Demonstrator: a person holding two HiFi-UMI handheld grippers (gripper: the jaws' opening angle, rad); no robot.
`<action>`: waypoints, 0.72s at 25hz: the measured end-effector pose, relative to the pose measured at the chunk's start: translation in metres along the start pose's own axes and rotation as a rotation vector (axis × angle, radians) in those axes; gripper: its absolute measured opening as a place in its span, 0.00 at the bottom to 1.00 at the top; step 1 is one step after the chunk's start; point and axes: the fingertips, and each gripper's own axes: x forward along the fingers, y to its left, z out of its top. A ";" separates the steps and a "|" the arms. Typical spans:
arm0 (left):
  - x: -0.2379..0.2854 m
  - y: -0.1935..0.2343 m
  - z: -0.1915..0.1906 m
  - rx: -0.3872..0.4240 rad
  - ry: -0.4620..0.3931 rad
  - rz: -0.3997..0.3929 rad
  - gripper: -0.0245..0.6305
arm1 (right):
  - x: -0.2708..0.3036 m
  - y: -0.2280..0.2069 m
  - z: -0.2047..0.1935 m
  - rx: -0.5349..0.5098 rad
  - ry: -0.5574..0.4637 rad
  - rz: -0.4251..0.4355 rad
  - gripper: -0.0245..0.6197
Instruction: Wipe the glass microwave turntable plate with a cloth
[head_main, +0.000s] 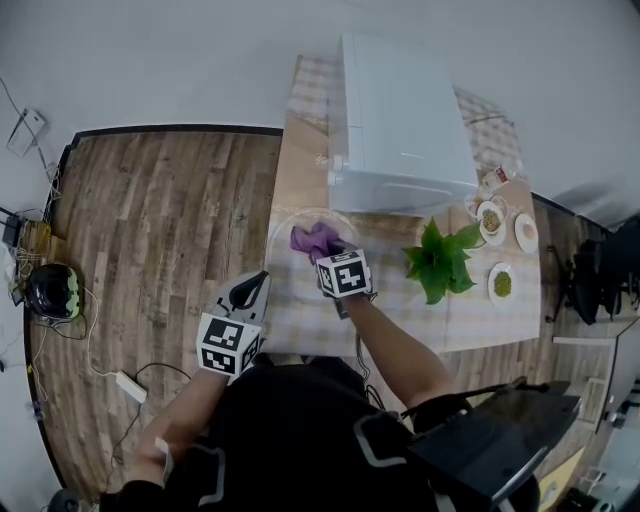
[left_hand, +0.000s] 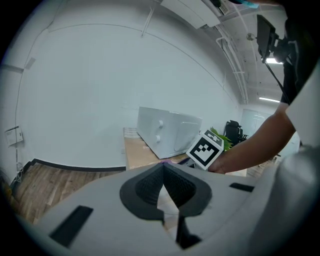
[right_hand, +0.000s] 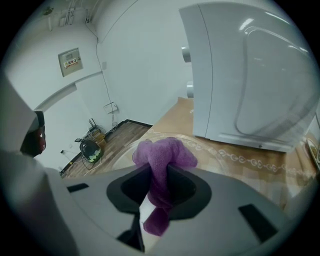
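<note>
The clear glass turntable plate (head_main: 283, 228) lies on the table in front of the white microwave (head_main: 400, 120). A purple cloth (head_main: 314, 240) rests over the plate, and my right gripper (head_main: 326, 250) is shut on it; in the right gripper view the purple cloth (right_hand: 162, 160) bulges out between the jaws above the plate's rim (right_hand: 125, 150). My left gripper (head_main: 252, 291) hangs off the table's left edge, near the person's body, jaws closed on nothing. In the left gripper view the left gripper (left_hand: 162, 172) points toward the microwave (left_hand: 167, 132).
A green potted plant (head_main: 438, 260) stands right of the plate. Small dishes (head_main: 491, 220) of food sit at the table's right end. A helmet (head_main: 50, 290) and cables lie on the wooden floor to the left. A patterned tablecloth (head_main: 460, 310) covers the table.
</note>
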 end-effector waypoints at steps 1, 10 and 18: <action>0.000 -0.002 0.000 0.000 -0.001 -0.008 0.05 | -0.002 0.001 -0.004 0.002 0.002 -0.003 0.19; -0.006 -0.014 0.000 0.012 -0.009 -0.050 0.05 | -0.020 0.016 -0.031 0.030 0.014 -0.009 0.19; -0.006 -0.020 -0.006 0.002 -0.008 -0.062 0.05 | -0.037 0.031 -0.056 0.049 0.021 -0.002 0.19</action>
